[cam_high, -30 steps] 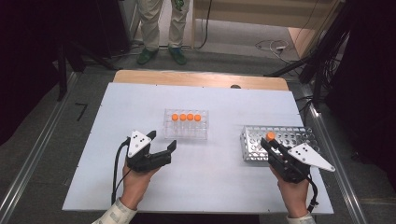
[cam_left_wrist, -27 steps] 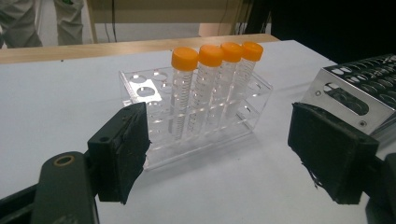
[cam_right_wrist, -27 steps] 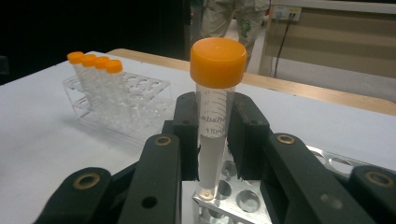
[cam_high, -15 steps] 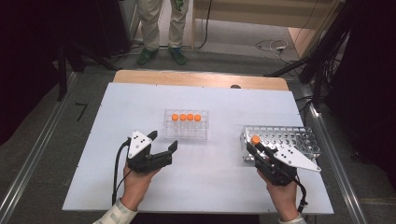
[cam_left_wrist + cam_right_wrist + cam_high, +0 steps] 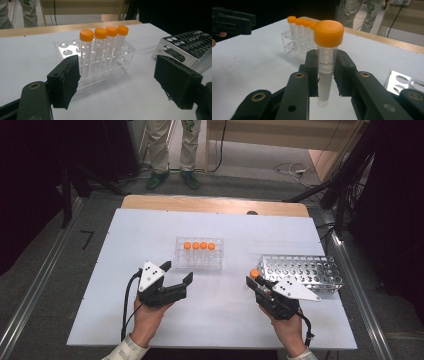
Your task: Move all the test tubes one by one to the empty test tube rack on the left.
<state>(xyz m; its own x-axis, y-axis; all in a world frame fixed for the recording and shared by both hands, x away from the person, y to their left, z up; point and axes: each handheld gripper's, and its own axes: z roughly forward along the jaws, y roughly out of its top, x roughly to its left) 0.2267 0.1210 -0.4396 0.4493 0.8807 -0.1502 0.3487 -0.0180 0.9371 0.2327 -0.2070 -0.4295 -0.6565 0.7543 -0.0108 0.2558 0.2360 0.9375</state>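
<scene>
Right gripper (image 5: 325, 72) holding tube (image 5: 326, 60) upright above the counter (image 5: 150, 235).
Its fingers are clamping an orange-capped tube beside the metal rack (image 5: 305, 270); the left gripper (image 5: 117, 82) is resting with fingers wide, facing the clear rack (image 5: 100, 62).

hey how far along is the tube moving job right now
Four capped tubes already stand in the clear rack. A fifth tube is in hand: the right tongs are shut on it, upright, beside the metal rack and apart from the clear one. Left to do, it seems: seat this tube in the clear rack. The left tongs are open and hold nothing.
</scene>
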